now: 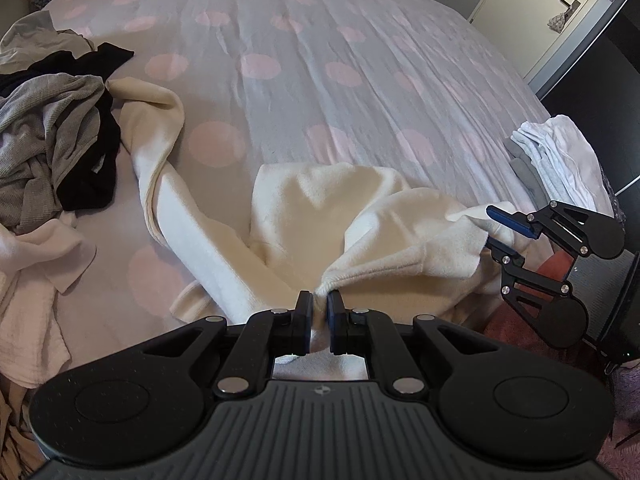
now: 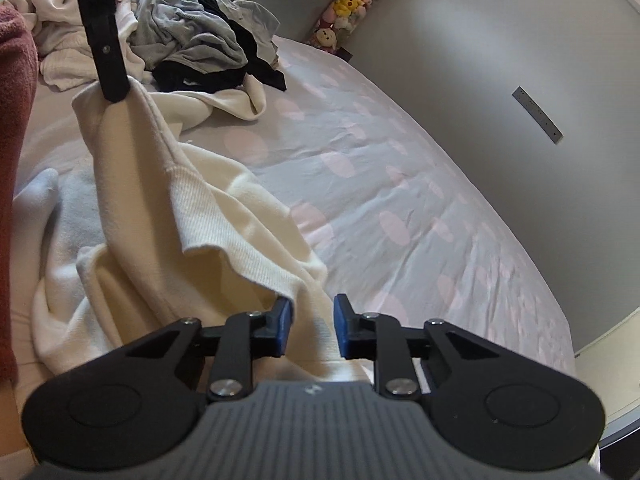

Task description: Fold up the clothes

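Note:
A cream knitted sweater (image 1: 304,208) lies bunched on the dotted bedspread (image 1: 320,60). My left gripper (image 1: 319,304) is shut on a gathered fold of its ribbed edge and holds that part raised. The right wrist view shows one of its black fingers (image 2: 108,60) pinching the cloth, with the sweater (image 2: 224,220) hanging down from it. My right gripper (image 2: 312,320) stands at another corner of the same edge. Its blue pads are apart, cloth lies between them, and only the left pad touches it. From the left wrist view the right gripper (image 1: 489,226) straddles that corner.
A heap of grey, black and white clothes (image 1: 52,132) sits at the bed's left side, also the heap (image 2: 200,44). Folded white garments (image 1: 560,160) are stacked at the right edge. Plush toys (image 2: 352,4) line the wall. A red sleeve (image 2: 12,120) is close by.

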The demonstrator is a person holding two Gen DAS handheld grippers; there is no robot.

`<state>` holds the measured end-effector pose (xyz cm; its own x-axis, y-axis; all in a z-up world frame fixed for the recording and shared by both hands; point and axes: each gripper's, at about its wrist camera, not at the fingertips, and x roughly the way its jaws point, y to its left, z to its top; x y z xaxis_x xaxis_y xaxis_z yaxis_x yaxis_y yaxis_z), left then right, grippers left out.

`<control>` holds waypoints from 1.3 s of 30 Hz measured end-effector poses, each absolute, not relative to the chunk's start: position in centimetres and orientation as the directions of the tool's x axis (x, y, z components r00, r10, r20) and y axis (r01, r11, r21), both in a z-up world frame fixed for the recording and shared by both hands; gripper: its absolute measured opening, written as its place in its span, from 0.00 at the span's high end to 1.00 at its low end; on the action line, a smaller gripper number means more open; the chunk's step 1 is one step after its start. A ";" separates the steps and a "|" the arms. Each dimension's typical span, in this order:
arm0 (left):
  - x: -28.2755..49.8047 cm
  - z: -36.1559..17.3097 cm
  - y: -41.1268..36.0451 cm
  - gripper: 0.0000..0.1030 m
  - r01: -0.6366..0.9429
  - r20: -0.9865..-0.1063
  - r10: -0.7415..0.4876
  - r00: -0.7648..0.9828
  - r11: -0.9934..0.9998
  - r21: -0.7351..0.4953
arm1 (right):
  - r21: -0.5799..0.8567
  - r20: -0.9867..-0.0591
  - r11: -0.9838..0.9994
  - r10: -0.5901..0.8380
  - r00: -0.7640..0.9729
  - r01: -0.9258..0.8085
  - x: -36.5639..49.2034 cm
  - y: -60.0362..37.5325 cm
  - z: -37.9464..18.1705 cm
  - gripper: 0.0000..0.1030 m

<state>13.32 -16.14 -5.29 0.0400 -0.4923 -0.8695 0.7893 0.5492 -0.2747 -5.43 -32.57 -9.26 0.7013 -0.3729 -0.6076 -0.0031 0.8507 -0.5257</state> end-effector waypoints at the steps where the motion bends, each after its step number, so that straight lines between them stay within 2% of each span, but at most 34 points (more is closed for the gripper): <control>1: 13.3 -5.2 -16.1 0.94 0.789 -0.869 -0.494 0.040 0.549 -0.276 | -0.524 -0.611 0.852 -0.380 0.695 0.006 -5.6 -32.9 -9.3 0.77; 2: 13.3 -5.2 -16.0 0.94 0.789 -0.869 -0.494 0.041 0.550 -0.275 | -0.519 -0.613 0.855 -0.385 0.690 0.015 -5.8 -33.4 -9.2 0.77; 4: 13.4 -5.2 -15.9 0.94 0.789 -0.869 -0.493 0.045 0.551 -0.272 | -0.482 -0.621 0.875 -0.374 0.689 0.041 -6.3 -34.4 -8.5 1.00; 8: 13.5 -5.2 -16.0 0.94 0.785 -0.869 -0.494 0.043 0.554 -0.276 | -0.307 -0.644 0.948 -0.272 0.715 0.085 -7.2 -36.6 -5.9 1.00; 11: 13.4 -5.1 -16.1 0.94 0.786 -0.866 -0.499 0.045 0.553 -0.278 | -0.288 -0.642 0.956 -0.241 0.727 0.063 -7.5 -36.8 -4.7 0.99; 13: 13.3 -5.0 -16.1 0.94 0.786 -0.864 -0.502 0.046 0.551 -0.279 | -0.286 -0.653 0.958 -0.212 0.727 0.023 -7.6 -36.2 -4.6 0.94; 17: 13.3 -5.0 -16.1 0.94 0.787 -0.863 -0.503 0.047 0.550 -0.278 | -0.288 -0.673 0.957 -0.181 0.717 -0.029 -7.7 -34.4 -5.9 0.70; 21: 13.2 -4.9 -16.1 0.94 0.787 -0.866 -0.499 0.045 0.552 -0.277 | -0.340 -0.680 0.940 -0.224 0.699 -0.029 -6.7 -33.0 -8.1 0.69; 23: 13.2 -4.9 -16.0 0.94 0.785 -0.864 -0.501 0.045 0.553 -0.279 | -0.380 -0.670 0.925 -0.268 0.693 -0.010 -5.9 -32.7 -9.1 0.71; 24: 13.2 -4.8 -15.9 0.94 0.784 -0.864 -0.502 0.045 0.553 -0.280 | -0.385 -0.670 0.923 -0.277 0.689 -0.003 -5.6 -32.7 -9.5 0.76; 25: 13.2 -4.8 -15.9 0.94 0.783 -0.863 -0.503 0.046 0.555 -0.281 | -0.378 -0.675 0.926 -0.275 0.685 0.000 -5.3 -32.8 -9.7 0.85; 26: 13.2 -4.8 -15.8 0.94 0.782 -0.863 -0.503 0.047 0.556 -0.281 | -0.369 -0.677 0.929 -0.271 0.685 0.004 -5.3 -33.0 -9.6 0.98; 30: 13.2 -4.8 -15.6 0.94 0.780 -0.864 -0.502 0.048 0.559 -0.282 | -0.345 -0.660 0.938 -0.260 0.705 0.022 -6.1 -33.9 -7.4 0.99; 34: 13.4 -4.9 -15.9 0.94 0.786 -0.868 -0.495 0.046 0.554 -0.274 | -0.190 -0.674 0.982 -0.145 0.724 0.020 -6.9 -36.3 -2.8 0.99; 39: 13.2 -5.1 -16.9 0.94 0.802 -0.877 -0.474 0.075 0.552 -0.230 | 0.212 -0.705 0.976 0.127 0.697 0.037 -6.6 -41.0 0.7 0.99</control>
<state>13.24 -16.95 -5.13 0.0748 -0.4744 -0.8771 0.8017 0.5517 -0.2300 -6.62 -41.04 0.66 0.6973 0.1272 -0.7054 0.0368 0.9765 0.2125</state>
